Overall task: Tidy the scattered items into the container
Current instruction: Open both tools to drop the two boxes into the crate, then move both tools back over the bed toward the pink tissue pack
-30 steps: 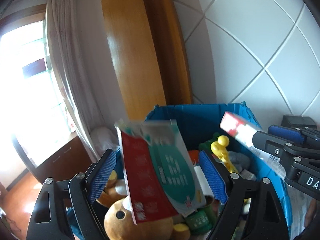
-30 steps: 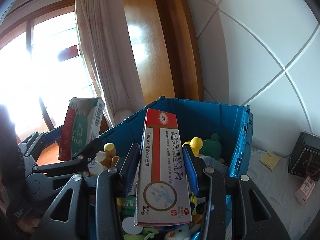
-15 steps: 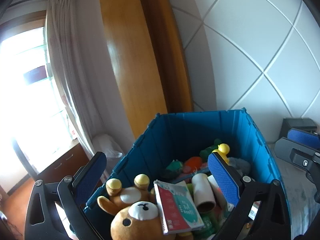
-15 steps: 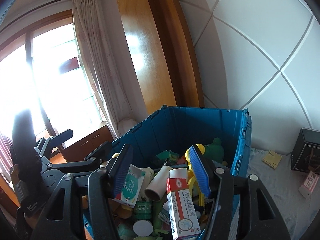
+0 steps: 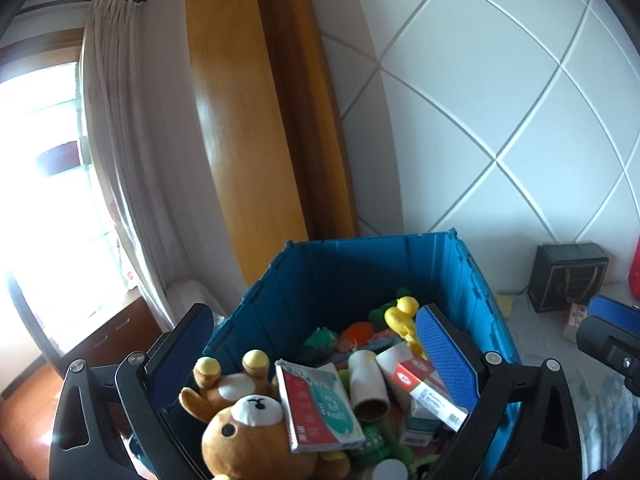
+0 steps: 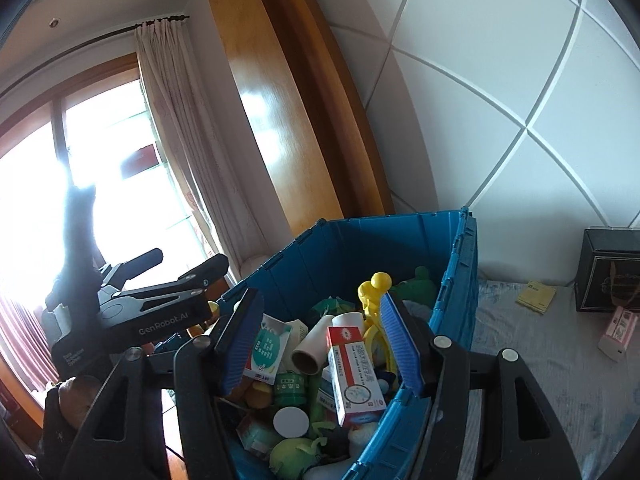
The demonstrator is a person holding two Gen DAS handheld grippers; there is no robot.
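Both boxes have just been let go into the blue crate (image 5: pixel 360 272). A second ago a red-and-green box was clamped in the left tool (image 5: pixel 312 354) and a red-and-white carton in the right tool (image 6: pixel 320 340). Now the left tool is seen spread as wide as it goes, with nothing pressed by its pads; the red-and-green box (image 5: pixel 320 408) lies flat below and between its fingers, leaning against the plush bear (image 5: pixel 248 432). The jaws of the right tool have just been opening and stand at a moderate gap. The red-and-white carton (image 6: pixel 354 376) is seen between them but lower, resting on the heap in the crate and not touched by either pad. Both tools have also been drawn back from the crate, so more of its rim is shown than before.

For the task, two more items are judged as stowed, and both tools are free for another pick.

Counted in the crate, ahead of and under the tools: one plush bear, one cardboard tube (image 5: pixel 368 384), one yellow figure (image 5: pixel 402 312), one green frog toy (image 6: pixel 418 286), one small green jar (image 6: pixel 291 388) and one white round lid (image 6: pixel 291 421); further small boxes are heaped there, too overlapped to be counted.

Still outside, to the right of the right tool on the bed cover (image 6: pixel 520 360), three things are seen: one yellow pad (image 6: pixel 536 297), one pink packet (image 6: pixel 618 332) and one black box (image 6: pixel 608 270). Whether the black box belongs to the scattered items cannot be told.
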